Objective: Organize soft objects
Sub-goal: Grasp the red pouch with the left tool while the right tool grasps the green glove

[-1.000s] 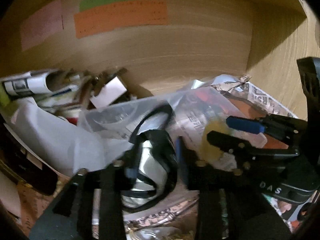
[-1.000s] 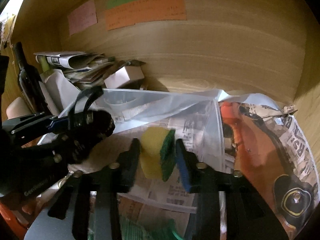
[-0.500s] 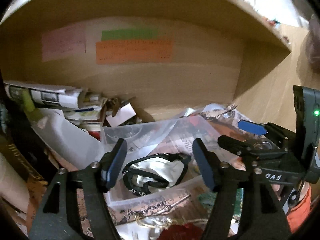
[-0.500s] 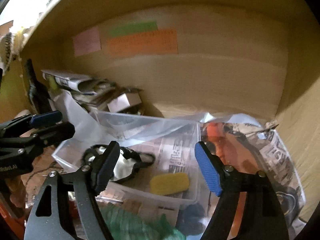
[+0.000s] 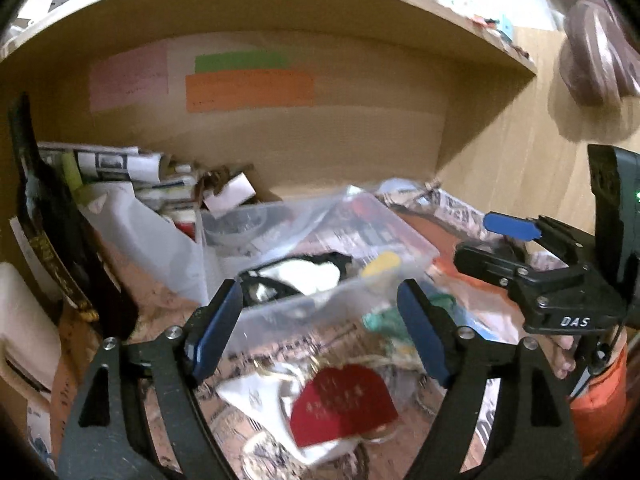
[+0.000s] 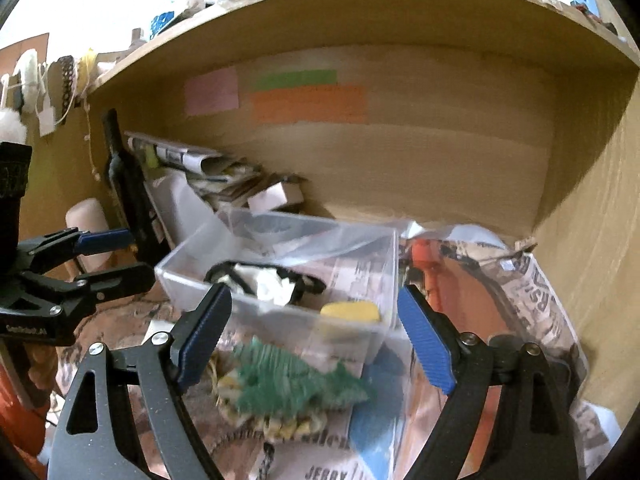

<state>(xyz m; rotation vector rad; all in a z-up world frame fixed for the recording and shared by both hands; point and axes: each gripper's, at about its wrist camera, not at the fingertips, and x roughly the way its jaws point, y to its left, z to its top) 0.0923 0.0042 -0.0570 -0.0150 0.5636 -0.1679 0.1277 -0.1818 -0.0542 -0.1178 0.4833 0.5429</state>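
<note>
Cluttered shelf nook, clear bin (image 6: 276,308) rim between both grippers' wide-spread, empty fingers (image 6: 204,332).

A cluttered home storage nook is suggested: a wooden shelf (image 6: 360,8) is seen, with sticky notes (image 6: 308,102) beneath it, and rolled newspapers (image 6: 176,154) and a wine bottle (image 6: 124,184) at lower left.

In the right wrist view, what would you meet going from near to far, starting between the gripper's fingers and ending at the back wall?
Right gripper → green scrubber → yellow sponge in the clear bin → black-and-white cloth → white box → orange note on the back wall.
</note>
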